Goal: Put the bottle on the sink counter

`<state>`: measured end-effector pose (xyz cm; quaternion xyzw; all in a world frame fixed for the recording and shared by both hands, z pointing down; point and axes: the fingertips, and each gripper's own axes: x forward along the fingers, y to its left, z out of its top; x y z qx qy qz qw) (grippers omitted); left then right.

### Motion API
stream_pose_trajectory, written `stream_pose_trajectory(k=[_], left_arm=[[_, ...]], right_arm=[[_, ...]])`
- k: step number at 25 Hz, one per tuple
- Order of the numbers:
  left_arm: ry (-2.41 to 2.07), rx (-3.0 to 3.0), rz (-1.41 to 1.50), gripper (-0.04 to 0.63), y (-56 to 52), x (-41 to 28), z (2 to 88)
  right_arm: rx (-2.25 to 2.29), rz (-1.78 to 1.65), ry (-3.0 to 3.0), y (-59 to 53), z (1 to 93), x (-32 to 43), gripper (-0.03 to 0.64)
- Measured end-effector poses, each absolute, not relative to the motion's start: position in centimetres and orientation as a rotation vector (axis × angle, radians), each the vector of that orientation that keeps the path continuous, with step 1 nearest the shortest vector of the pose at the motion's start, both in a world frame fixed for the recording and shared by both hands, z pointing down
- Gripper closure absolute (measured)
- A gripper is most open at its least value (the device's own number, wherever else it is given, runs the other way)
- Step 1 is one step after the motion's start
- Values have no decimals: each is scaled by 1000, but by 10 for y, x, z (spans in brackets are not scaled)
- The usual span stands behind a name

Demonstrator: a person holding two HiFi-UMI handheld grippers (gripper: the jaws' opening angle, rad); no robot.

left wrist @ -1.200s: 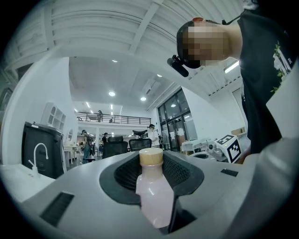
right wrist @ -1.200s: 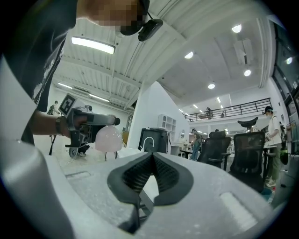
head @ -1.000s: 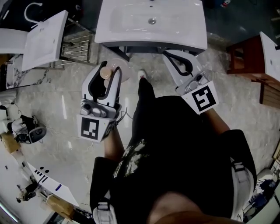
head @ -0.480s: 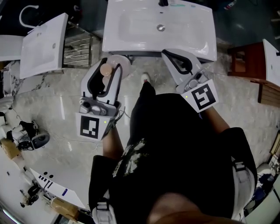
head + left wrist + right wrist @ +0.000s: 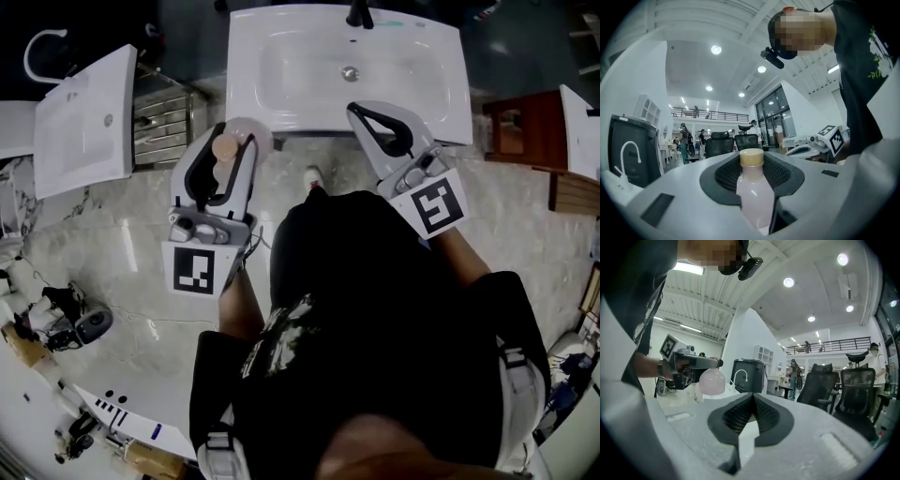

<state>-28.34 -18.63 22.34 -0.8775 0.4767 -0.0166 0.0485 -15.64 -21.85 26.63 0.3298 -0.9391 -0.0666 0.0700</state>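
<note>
A pale pink translucent plastic bottle (image 5: 753,194) with a tan cap is clamped between the jaws of the left gripper (image 5: 234,137) and is held at the front left corner of the white ceramic sink counter (image 5: 253,105). The right gripper (image 5: 751,401) is held with its jaws pressed together on nothing, over the counter's front edge.

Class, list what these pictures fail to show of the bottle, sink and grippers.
Bottle base: left gripper view, sunk between the left gripper's jaws.
Bottle body: head view, mostly under that gripper.
Faucet: head view, cut by the top edge.
Sink's front rim: head view, partly behind the right gripper.
</note>
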Motion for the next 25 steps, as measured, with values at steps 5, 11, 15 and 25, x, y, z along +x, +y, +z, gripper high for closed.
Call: stream_pose_trajectory(k=[5,11,15,25], left_arm=[[1386,-2710,-43,445,-225,-288,231],[1373,-2763,-59,445,-284,-290,248],[1386,-2781,-76,445,-321,-287,258],[1480,-2765,-114,445,-403,-285,278]], right_arm=[[1080,-156,-2829,-252,266,-156,621],[1131,-154,-2777,-285,276,-152,621],[1130,-115,-2722,-306,297,-140,621],[992,-28,-2736,-395,333,-151,621]])
